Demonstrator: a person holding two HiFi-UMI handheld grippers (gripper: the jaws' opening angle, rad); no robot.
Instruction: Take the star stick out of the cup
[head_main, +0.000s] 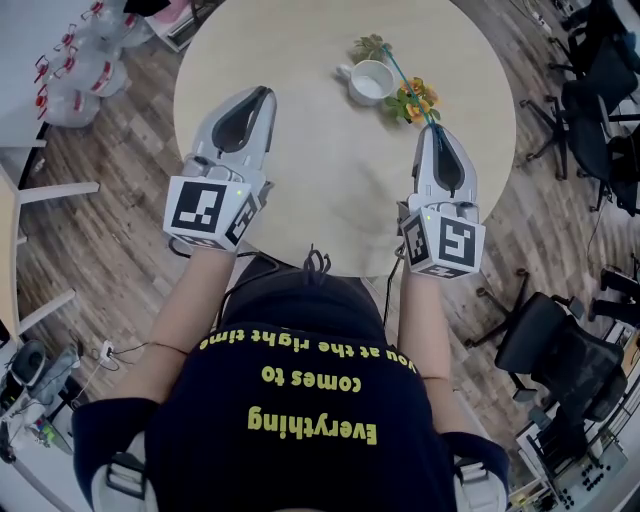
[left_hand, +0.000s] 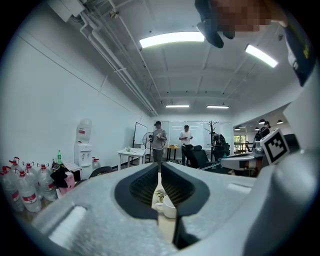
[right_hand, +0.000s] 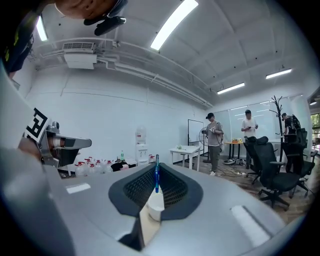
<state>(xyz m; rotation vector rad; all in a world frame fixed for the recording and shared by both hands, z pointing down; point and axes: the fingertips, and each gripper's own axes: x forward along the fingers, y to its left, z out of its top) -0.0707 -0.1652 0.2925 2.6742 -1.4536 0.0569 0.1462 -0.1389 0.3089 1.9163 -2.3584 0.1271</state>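
Observation:
On the round table (head_main: 300, 40) stands a white cup (head_main: 370, 80), its handle to the left. A thin blue-green star stick (head_main: 405, 85) slants past the cup's right rim, with a green ornament (head_main: 370, 45) at its far end and an orange-yellow one (head_main: 413, 100) nearer me. My right gripper (head_main: 435, 128) is shut on the stick's near end. In the right gripper view the blue stick (right_hand: 156, 177) rises between the shut jaws (right_hand: 156, 172), above the cup (right_hand: 155, 206). My left gripper (head_main: 258, 92) hovers over the table's left side, shut and holding nothing. Its view shows the cup (left_hand: 167, 209) through the slit.
Black office chairs (head_main: 590, 90) stand to the right of the table, another (head_main: 545, 345) is near my right side. Water bottles (head_main: 85, 60) crowd the floor at the upper left. People (left_hand: 159, 140) stand far across the room by a small white table (right_hand: 184, 150).

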